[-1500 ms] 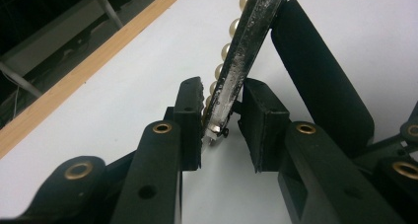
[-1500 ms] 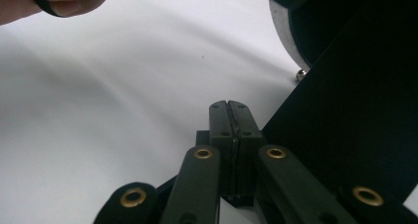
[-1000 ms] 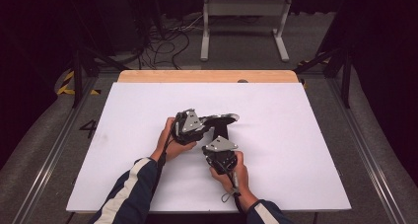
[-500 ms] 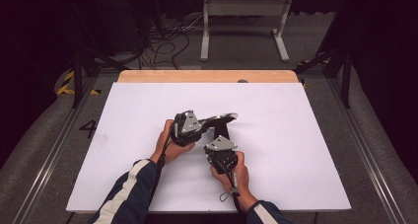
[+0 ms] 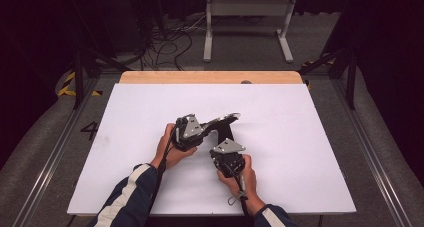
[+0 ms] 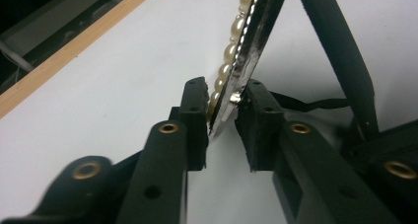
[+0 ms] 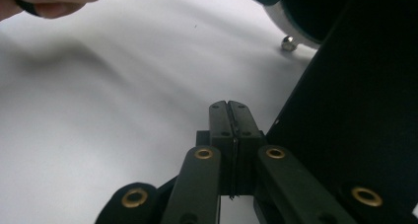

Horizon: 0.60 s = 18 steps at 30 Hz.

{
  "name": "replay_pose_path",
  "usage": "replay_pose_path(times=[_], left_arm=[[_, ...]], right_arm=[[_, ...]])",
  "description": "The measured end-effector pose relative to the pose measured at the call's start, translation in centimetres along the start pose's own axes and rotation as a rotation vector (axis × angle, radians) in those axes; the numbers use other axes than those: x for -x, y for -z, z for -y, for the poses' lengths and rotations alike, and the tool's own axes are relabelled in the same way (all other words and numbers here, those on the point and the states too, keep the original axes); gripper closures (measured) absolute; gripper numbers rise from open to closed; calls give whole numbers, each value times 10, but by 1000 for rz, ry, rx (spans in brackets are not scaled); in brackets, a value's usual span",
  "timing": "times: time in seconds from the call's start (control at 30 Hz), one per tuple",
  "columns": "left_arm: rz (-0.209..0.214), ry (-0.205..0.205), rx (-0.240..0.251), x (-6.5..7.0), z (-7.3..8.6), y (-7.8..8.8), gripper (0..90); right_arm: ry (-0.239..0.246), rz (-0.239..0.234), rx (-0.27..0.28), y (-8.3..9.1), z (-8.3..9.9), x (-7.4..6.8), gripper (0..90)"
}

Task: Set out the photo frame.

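Observation:
A flat frame edged with pearls (image 6: 231, 51) is held tilted above the white table (image 5: 300, 152). My left gripper (image 6: 224, 120) is shut on its lower edge, with one pad on the pearls and the other on the dark back. Its jaws have just been opening slightly, and the frame is still between them. In the high view the left gripper (image 5: 216, 123) reaches right to the frame (image 5: 229, 118). The frame's black stand leg (image 6: 340, 61) slants down beside it. My right gripper (image 7: 229, 115) is shut, pads together, next to the black back panel (image 7: 355, 110). It sits just below the frame (image 5: 225, 139).
A thin black cord (image 6: 315, 104) runs from the frame's back towards the stand leg. A wooden strip (image 5: 210, 77) borders the table's far edge. Beyond it are cables (image 5: 165, 42) and a metal stand (image 5: 245, 22) on the floor.

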<state>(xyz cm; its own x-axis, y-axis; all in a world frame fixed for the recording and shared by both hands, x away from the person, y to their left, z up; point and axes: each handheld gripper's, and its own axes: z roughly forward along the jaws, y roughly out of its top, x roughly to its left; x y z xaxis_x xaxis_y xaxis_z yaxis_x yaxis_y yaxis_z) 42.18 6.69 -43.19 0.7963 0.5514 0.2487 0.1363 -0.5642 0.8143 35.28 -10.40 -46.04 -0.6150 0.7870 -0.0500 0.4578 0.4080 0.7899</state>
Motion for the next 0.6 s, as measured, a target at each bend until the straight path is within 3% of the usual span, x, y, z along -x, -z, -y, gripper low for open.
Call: replay_pose_path(times=[0.2, 0.37, 0.5, 0.6], left_arm=[[4, 5, 3, -1, 1, -6, 629], [-23, 4, -16, 1, 1, -15, 624], [11, 0, -22, 1, 2, -19, 715], [7, -13, -30, 2, 2, -18, 752]], right_arm=[[25, -28, -5, -1, 0, -1, 900], [22, -32, 14, -1, -3, -1, 900], [6, -23, 23, -1, -3, 2, 900], [-8, -15, 20, -1, -3, 5, 900]])
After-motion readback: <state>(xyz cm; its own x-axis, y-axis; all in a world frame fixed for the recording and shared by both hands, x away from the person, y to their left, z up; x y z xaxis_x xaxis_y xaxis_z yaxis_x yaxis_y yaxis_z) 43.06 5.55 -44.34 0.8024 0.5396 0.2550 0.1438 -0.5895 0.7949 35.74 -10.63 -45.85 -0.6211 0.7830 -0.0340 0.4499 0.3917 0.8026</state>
